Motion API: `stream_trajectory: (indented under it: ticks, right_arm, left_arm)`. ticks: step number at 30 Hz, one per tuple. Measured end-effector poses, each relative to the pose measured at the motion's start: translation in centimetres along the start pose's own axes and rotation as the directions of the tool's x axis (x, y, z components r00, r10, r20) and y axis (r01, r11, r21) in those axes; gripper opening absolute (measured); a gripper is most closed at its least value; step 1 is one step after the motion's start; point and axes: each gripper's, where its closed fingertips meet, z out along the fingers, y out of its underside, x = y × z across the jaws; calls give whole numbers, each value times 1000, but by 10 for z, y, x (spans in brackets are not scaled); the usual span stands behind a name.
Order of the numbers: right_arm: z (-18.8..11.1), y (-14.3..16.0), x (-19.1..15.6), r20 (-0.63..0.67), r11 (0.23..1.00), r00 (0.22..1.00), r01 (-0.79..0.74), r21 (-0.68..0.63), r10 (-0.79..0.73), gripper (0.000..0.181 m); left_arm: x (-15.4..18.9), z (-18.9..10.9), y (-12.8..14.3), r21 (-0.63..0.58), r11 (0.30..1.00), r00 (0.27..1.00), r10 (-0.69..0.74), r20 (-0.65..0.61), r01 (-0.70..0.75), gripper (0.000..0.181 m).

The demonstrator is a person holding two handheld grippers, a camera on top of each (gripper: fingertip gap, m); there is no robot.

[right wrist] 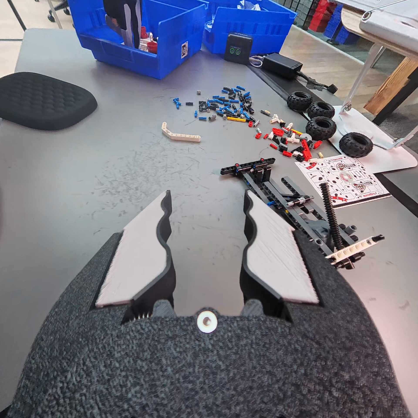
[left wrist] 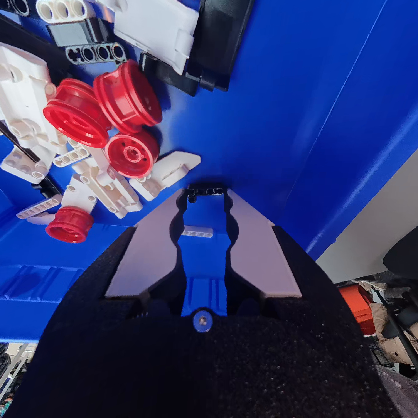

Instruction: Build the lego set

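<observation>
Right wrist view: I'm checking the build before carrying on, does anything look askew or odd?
The black chassis frame lies flat, but a black threaded rod sticks up from it at a tilt, and a white beam juts off its near end.

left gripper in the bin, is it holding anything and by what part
The left gripper pinches a short black holed beam by its two ends.

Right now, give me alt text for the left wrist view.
The left gripper pinches a small black beam inside a blue bin. Four red wheel hubs and white panels lie to its left.
</observation>
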Motion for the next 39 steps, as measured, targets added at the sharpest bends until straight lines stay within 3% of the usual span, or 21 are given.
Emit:
stream_trajectory:
  ticks: [2, 5, 8, 10, 14, 16, 20, 23, 26, 30, 34, 37, 39]
  right_arm:
    - [0, 1, 1, -11, 1000, 1000, -4, 11, 4, 63]
    - [-3, -2, 5, -42, 999, 999, -5, 41, 7, 61]
    - [-1, -5, 12, -75, 997, 997, -12, 76, 18, 62]
    - [4, -5, 9, -60, 996, 998, -22, 82, 27, 64]
    - [16, -6, -8, -19, 998, 1000, 15, 67, -14, 63]
    - [21, -4, -18, 4, 998, 999, 49, 43, -49, 62]
    - [30, 2, -29, 16, 996, 996, 88, 11, -89, 62]
    - [31, 8, -31, 11, 996, 996, 94, -5, -94, 61]
    - [30, 12, -29, -1, 996, 996, 93, -11, -93, 60]
    - [27, 14, -23, -12, 997, 997, 72, 2, -72, 59]
    - [26, 15, -19, -22, 998, 998, 63, 8, -63, 58]
    - [26, 14, -18, -27, 998, 998, 62, 13, -61, 58]
    - [28, 13, -19, -25, 998, 998, 62, 14, -61, 58]
  left_arm:
    - [3, -12, -3, 38, 999, 999, 19, 42, -21, 33]
    - [29, -58, -32, 236, 967, 991, 67, 114, -93, 32]
    - [101, -102, -75, 435, 859, 963, 237, 129, -270, 32]
    - [163, -111, -100, 498, 758, 902, 408, 142, -422, 32]
    - [275, -90, -142, 534, 539, 706, 688, 168, -651, 32]
    - [312, -68, -158, 499, 471, 613, 772, 166, -727, 32]
    - [352, -40, -186, 428, 361, 466, 868, 170, -828, 32]
    - [362, -39, -198, 401, 310, 408, 894, 185, -862, 33]
    - [358, -43, -206, 416, 320, 429, 881, 201, -851, 39]
    - [343, -55, -212, 526, 408, 577, 790, 206, -746, 45]
    - [347, -62, -204, 690, 523, 755, 654, 52, -500, 45]
    - [359, -55, -193, 734, 594, 820, 566, -89, -330, 45]
    - [365, -48, -187, 738, 608, 835, 539, -113, -293, 45]
